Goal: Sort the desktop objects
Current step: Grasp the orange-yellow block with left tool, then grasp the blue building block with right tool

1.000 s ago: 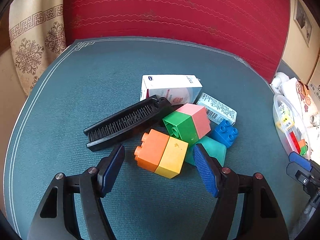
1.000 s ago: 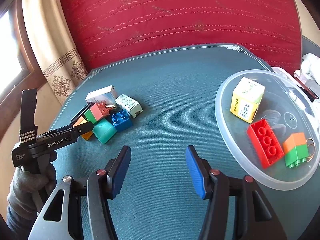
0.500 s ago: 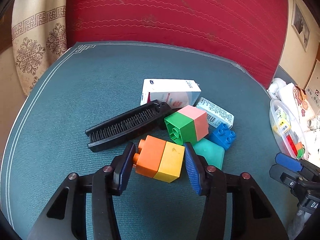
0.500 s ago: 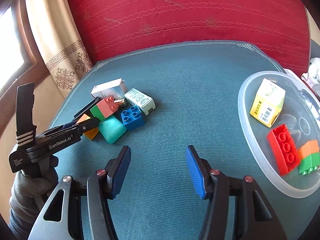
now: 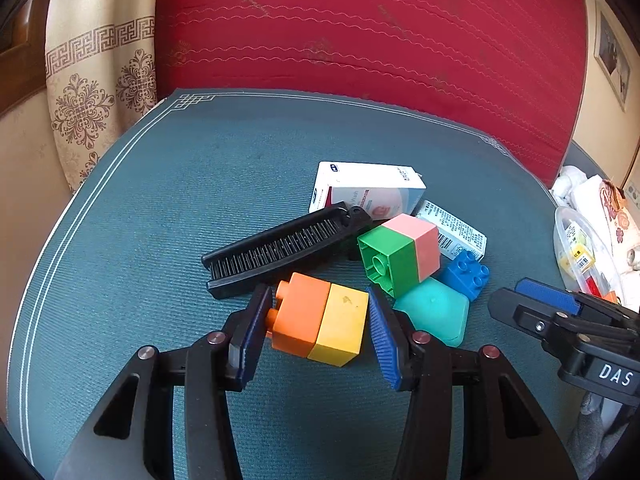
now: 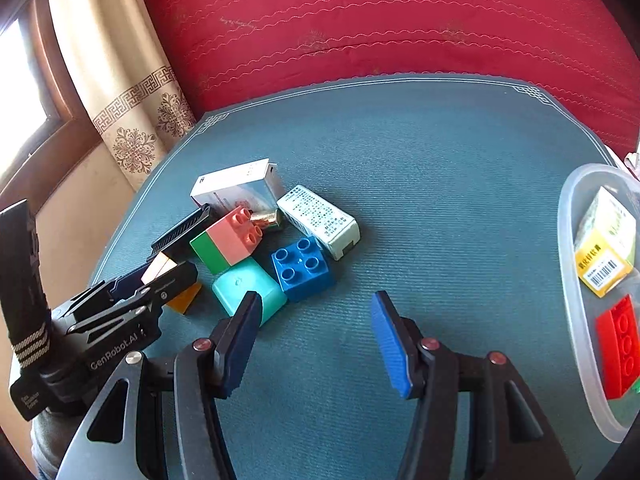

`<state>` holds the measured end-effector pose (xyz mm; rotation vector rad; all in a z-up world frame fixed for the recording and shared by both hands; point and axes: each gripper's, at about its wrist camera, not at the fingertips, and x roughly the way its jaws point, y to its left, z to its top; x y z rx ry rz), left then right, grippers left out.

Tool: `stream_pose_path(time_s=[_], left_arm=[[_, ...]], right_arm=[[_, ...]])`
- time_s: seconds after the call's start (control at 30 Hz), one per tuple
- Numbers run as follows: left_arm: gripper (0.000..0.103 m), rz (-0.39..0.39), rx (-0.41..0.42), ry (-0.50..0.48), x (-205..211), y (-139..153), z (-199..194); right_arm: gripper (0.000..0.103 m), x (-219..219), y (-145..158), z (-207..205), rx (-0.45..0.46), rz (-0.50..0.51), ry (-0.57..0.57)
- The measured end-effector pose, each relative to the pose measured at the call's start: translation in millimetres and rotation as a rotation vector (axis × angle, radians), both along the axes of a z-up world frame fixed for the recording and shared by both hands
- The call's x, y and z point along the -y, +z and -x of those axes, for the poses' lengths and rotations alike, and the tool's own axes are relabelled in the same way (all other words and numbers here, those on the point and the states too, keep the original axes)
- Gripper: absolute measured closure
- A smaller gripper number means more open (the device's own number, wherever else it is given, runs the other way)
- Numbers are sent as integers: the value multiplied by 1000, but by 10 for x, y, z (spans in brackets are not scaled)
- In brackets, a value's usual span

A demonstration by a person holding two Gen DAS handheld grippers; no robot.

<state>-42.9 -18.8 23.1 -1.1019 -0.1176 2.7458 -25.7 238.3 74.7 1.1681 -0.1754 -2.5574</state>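
Left gripper is clamped on the orange-and-yellow plastic building block: one pad sits against the orange end with its studs, the other against the yellow end. The block rests on the teal woven mat at the near edge of the pile, just in front of the black folding comb. The green-and-pink block lies just right of the comb, the mint plastic piece touches or nearly touches the left gripper's right finger.

Right gripper hangs over bare mat with its fingers apart, nothing between them; the blue 4-stud brick and mint piece lie just ahead of it.

Step in hand, as I read it: lift the 2-colour block clear and carry it to the clear plastic tub, well right of the comb, which already holds a yellow carton and a red brick.

To do it well:
- Lift straight up first; a sideways drag would likely catch the mint piece or comb.
- Keep the squeeze even, since the stud end gives an uneven seat and the 2 halves could pivot.
- Keep the right gripper out of the carry path.
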Motion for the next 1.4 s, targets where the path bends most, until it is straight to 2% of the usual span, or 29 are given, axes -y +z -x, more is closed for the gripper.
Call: stream_pose_path(time_s=[0.1,0.23,0.53,0.6,0.67,0.73,1.4], left_arm=[[52,-6,3,-1,25,-2,24],[52,4,2,-1,-2,-7,12],[52,-8,34,0,33,-52,78],[52,-5,35,0,35,-52,83],[52,-4,36,0,32,-53,84],[52,-1,39,-1,26,-61,90],[54,3,31,-3,-4,-51,-3]], right_arm=[[42,85,-3,111,-7,-13,4],[50,186,-33,249,-5,-27,15],[56,240,-135,399,13,-79,-15],[57,251,-129,379,2,-99,-10],[64,263,-137,356,-10,-128,-10],[66,248,-144,328,-19,-147,-11],[67,-193,-90,-146,-26,-140,-61]])
